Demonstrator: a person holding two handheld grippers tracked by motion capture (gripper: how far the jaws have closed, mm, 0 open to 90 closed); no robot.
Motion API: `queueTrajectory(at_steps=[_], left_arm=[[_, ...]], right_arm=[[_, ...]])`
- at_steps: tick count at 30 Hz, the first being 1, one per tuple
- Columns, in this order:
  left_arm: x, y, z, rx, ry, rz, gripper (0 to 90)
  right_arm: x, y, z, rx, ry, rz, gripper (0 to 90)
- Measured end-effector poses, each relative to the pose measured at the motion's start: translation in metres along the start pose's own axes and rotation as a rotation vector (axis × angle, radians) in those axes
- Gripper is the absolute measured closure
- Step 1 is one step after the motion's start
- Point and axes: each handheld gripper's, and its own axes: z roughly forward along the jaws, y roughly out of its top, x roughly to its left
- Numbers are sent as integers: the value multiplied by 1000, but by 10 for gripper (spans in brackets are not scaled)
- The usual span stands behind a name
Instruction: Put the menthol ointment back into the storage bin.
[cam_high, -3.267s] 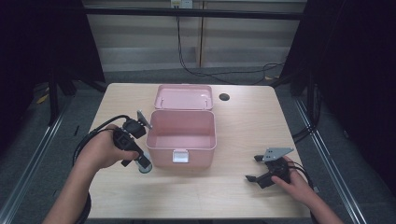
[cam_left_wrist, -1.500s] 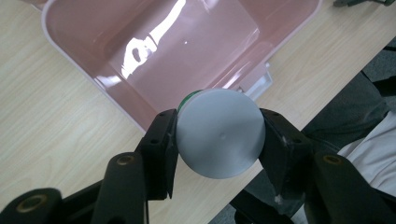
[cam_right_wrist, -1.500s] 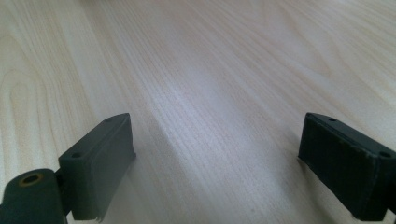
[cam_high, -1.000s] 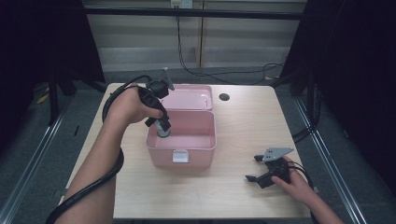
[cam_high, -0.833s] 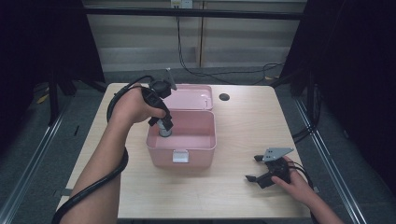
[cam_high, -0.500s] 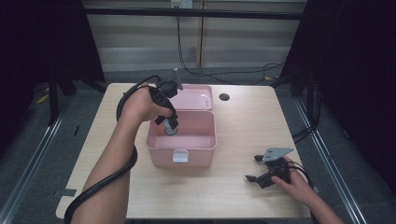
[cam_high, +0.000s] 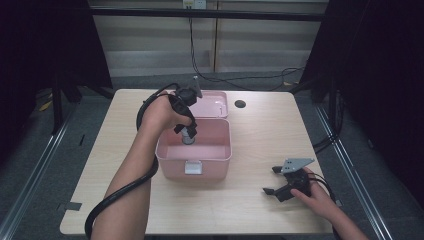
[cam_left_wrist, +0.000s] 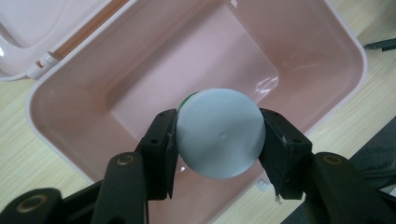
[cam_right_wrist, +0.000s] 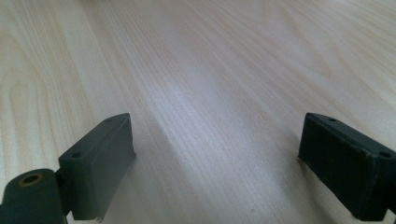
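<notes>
An open pink box (cam_high: 220, 152) stands mid-table with its lid (cam_high: 215, 102) folded back. My left gripper (cam_high: 188, 134) hangs over the box's inside, shut on a small bottle (cam_high: 187, 136). In the left gripper view the bottle's round grey-white cap (cam_left_wrist: 219, 133), with a green rim behind it, sits clamped between the two black jaws above the pink box floor (cam_left_wrist: 196, 70). My right gripper (cam_high: 272, 180) rests on the table at the front right, open. Bare wood lies between its jaws in the right gripper view (cam_right_wrist: 215, 163).
A round dark hole (cam_high: 240, 104) lies in the tabletop behind the box on the right. A black cable (cam_high: 120, 192) trails along the left forearm. The box has a white latch (cam_high: 193, 167) on its front wall. Bare wood table (cam_high: 260, 135) stretches right of the box.
The left gripper lifted the bottle from the table at the box's left, carried it up and right over the box, and now holds it lower inside. The right gripper stayed still.
</notes>
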Motion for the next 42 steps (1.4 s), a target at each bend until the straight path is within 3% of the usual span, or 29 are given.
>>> queueTrajectory(at_steps=[11, 30, 42], left_arm=[[4, 7, 12, -14, -2, -19, 499], [12, 17, 33, -35, 8, -98, 500], [21, 18, 46, -36, 13, -199, 500]], right_arm=[[0, 0, 0, 0, 0, 0, 97], [0, 0, 0, 0, 0, 0, 97], [0, 0, 0, 0, 0, 0, 97]])
